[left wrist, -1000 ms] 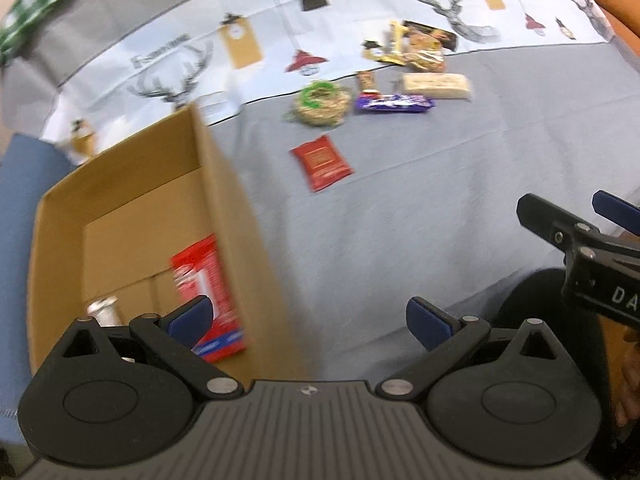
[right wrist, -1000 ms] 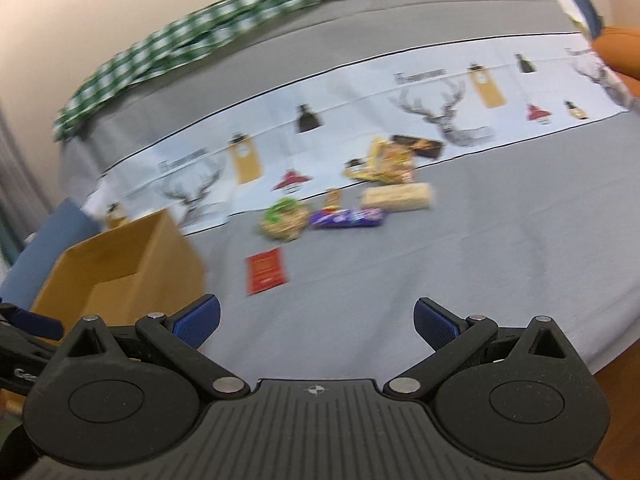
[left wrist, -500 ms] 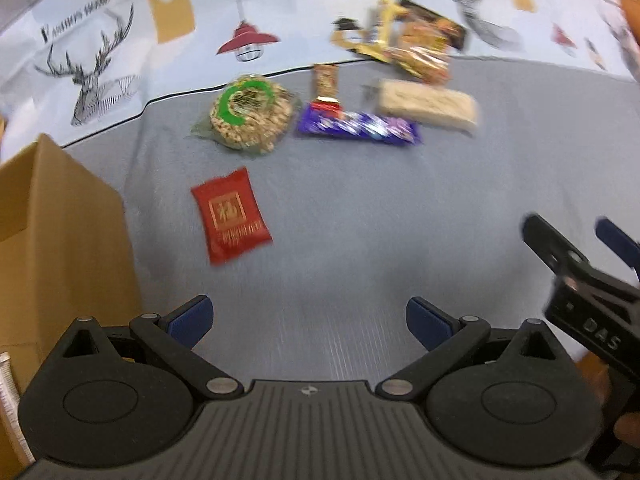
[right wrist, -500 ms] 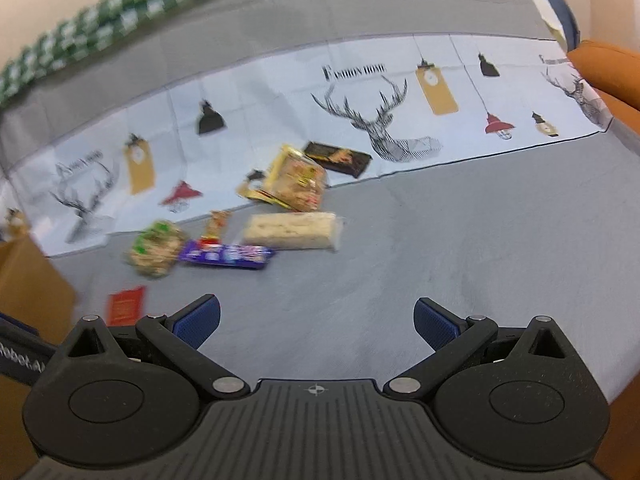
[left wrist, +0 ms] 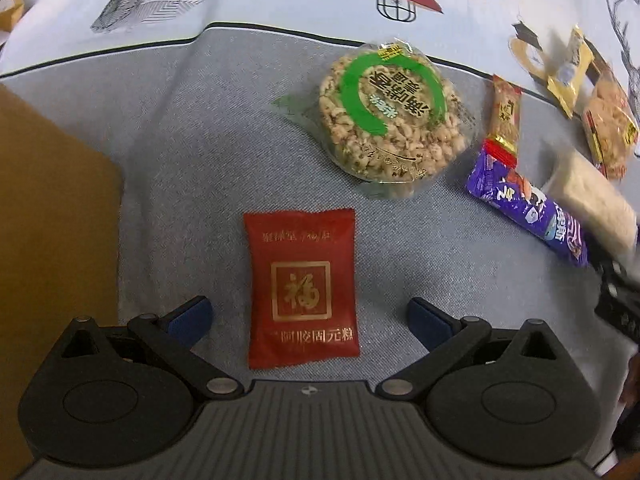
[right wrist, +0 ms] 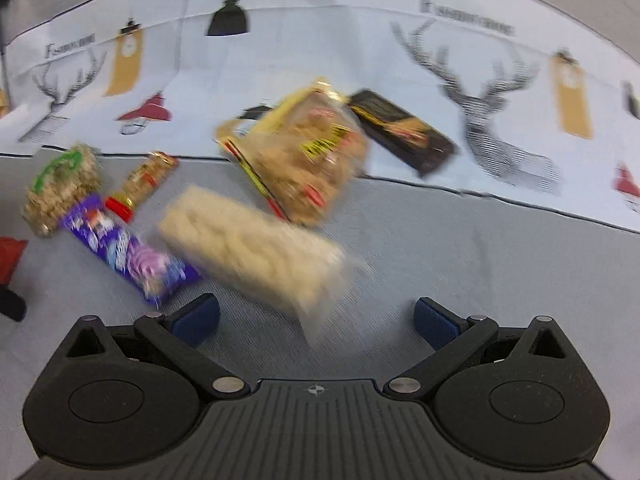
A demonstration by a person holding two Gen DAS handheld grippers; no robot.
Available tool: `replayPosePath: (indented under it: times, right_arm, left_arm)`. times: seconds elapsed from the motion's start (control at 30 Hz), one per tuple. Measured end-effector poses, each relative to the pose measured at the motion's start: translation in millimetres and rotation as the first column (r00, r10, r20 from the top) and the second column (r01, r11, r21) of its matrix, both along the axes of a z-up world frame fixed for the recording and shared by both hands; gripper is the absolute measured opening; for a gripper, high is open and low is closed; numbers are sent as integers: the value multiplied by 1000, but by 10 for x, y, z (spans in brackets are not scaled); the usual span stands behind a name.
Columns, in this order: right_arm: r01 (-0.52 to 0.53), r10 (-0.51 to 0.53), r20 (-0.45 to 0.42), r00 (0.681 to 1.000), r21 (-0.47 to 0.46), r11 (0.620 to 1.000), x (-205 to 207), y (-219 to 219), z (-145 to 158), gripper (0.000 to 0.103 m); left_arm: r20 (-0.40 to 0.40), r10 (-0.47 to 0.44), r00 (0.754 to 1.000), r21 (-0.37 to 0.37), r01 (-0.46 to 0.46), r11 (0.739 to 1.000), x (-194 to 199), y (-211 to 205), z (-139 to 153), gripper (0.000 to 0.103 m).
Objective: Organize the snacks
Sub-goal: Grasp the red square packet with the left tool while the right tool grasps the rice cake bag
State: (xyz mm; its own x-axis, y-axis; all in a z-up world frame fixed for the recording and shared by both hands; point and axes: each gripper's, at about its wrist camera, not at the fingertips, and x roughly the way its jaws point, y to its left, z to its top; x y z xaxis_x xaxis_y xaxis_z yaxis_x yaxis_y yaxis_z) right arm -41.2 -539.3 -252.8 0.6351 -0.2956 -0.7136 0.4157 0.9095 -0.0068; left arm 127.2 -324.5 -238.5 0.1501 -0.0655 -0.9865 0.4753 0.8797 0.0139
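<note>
My left gripper is open, with the flat red snack packet lying on the grey cloth between its jaws. Beyond it lie a round green-ringed rice cake, a purple bar, a small red-gold bar and a pale rice bar. My right gripper is open just above the pale rice bar, whose near end reaches between the jaws. The purple bar, a yellow cookie bag and a dark bar lie around it.
The brown cardboard box stands at the left edge of the left wrist view. The cloth is grey in front and white with deer and lamp prints behind. The right gripper's black body shows at the right edge.
Both grippers have moved forward and down toward the snacks. The left one left the box and now straddles the red packet; the right one closed in on the pale rice bar.
</note>
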Motion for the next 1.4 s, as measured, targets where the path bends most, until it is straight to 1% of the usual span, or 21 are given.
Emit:
replayPosePath:
  times: [0.13, 0.3, 0.33, 0.37, 0.4, 0.43, 0.47, 0.5, 0.53, 0.57, 0.6, 0.67, 0.77, 0.8, 0.93, 1.1, 1.27, 1.4]
  right_arm:
    - [-82, 82, -3, 997, -27, 996, 243, -23, -8, 102]
    - [-85, 86, 15, 996, -41, 996, 372, -13, -24, 102]
    - [-87, 88, 16, 996, -47, 995, 377, -1, -26, 102]
    - [-94, 95, 12, 995, -49, 994, 383, 17, -24, 98]
    - [-104, 105, 20, 994, -43, 994, 367, 42, -6, 75]
    - [-108, 109, 28, 994, -46, 993, 339, 100, 31, 50]
    - [-93, 93, 8, 996, -48, 995, 318, 157, 64, 43]
    - [-72, 72, -12, 997, -31, 997, 308, 212, 100, 38]
    - [-41, 41, -25, 999, -3, 999, 288, 261, 139, 38]
    - [10, -8, -43, 999, 48, 999, 256, 309, 180, 38]
    - [58, -53, -54, 997, 100, 993, 220, 346, 214, 38]
    - [106, -99, -51, 994, 175, 979, 120, 476, 284, 38]
    - [111, -108, -32, 994, 159, 981, -10, 745, 410, 38]
    - [104, -102, -24, 995, 159, 982, -46, 824, 459, 38]
    - [85, -87, 0, 996, 166, 982, -175, 1019, 620, 38]
    - [88, -92, 18, 996, 156, 984, -323, 1179, 836, 38]
    - [98, -109, 50, 993, 196, 976, -505, 1350, 1063, 38]
    - [87, -104, 78, 992, 196, 977, -633, 1574, 1273, 38]
  left_arm:
    - [8, -29, 1000, -8, 29, 1000, 24, 5, 17, 103]
    - [18, -49, 999, -12, 49, 999, 46, 31, 35, 103]
    - [15, -51, 999, -13, 51, 999, 35, 25, 47, 103]
    - [16, -45, 999, -12, 45, 999, 38, 36, 67, 101]
    - [34, -32, 999, -12, 32, 999, 15, 50, 115, 87]
    - [59, -26, 998, -26, 27, 999, -10, 79, 198, 61]
    - [72, -40, 997, -34, 42, 999, -41, 94, 264, 45]
    - [68, -57, 996, -40, 59, 997, -75, 97, 320, 46]
    - [61, -50, 997, -47, 53, 997, -84, 121, 358, 45]
    - [62, -41, 997, -50, 44, 998, -99, 151, 393, 45]
    - [65, -46, 997, -49, 50, 998, -115, 175, 420, 45]
    - [64, -60, 996, -50, 63, 997, -169, 231, 489, 45]
    - [71, -73, 995, -54, 77, 996, -267, 340, 601, 45]
    - [79, -77, 994, -58, 82, 995, -318, 378, 597, 45]
    - [100, -84, 991, -80, 92, 993, -410, 405, 724, 45]
    - [137, -105, 985, -128, 123, 984, -597, 564, 1051, 45]
    - [180, -117, 977, -167, 147, 975, -804, 790, 1401, 45]
    - [212, -122, 970, -190, 164, 968, -972, 1036, 1684, 45]
